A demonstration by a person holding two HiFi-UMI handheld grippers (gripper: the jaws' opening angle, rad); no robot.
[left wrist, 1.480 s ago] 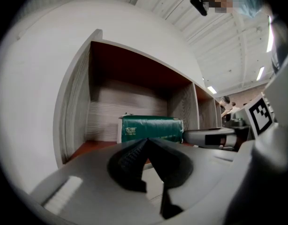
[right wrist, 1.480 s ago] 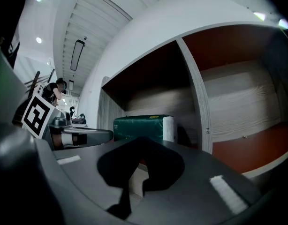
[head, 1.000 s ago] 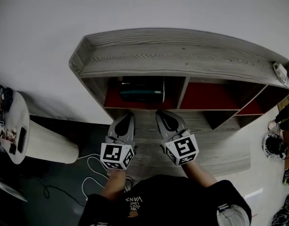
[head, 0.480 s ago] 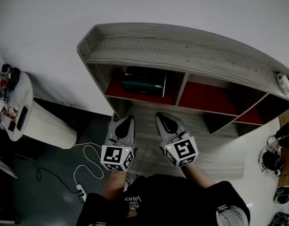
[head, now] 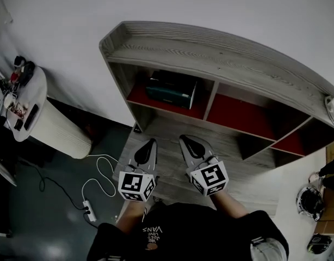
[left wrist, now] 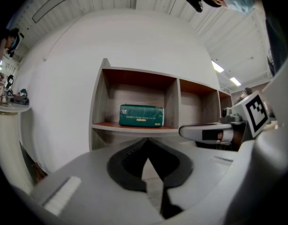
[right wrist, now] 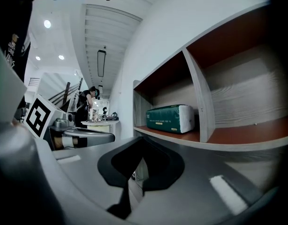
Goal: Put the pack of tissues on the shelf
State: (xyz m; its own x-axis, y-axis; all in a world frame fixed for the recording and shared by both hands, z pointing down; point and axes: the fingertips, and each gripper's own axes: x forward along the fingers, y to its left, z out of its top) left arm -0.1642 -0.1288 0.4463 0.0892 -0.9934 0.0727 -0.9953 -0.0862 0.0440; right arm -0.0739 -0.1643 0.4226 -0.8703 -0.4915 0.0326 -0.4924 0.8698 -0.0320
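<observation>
Green pack (head: 168,89) lies long side outward in the left bay of the shelf (head: 210,43), ahead of the nearer left hand-held gripper (head: 149,142); right hand-held gripper (head: 183,140) alongside, both pinched closed, empty

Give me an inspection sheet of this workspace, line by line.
Surface: grey wood-grain shelf unit with red-floored compartments.
Job's things: green pack of tissues lying in the left compartment, not held.
Clutter: small items on a round white side table, left; white object on shelf top, far right.
Tools: left tool and right tool both shut, empty, side by side before the shelf.
Cables: white cable and power strip on dark floor, left.
Surroundings: dark gear on floor, right.
</observation>
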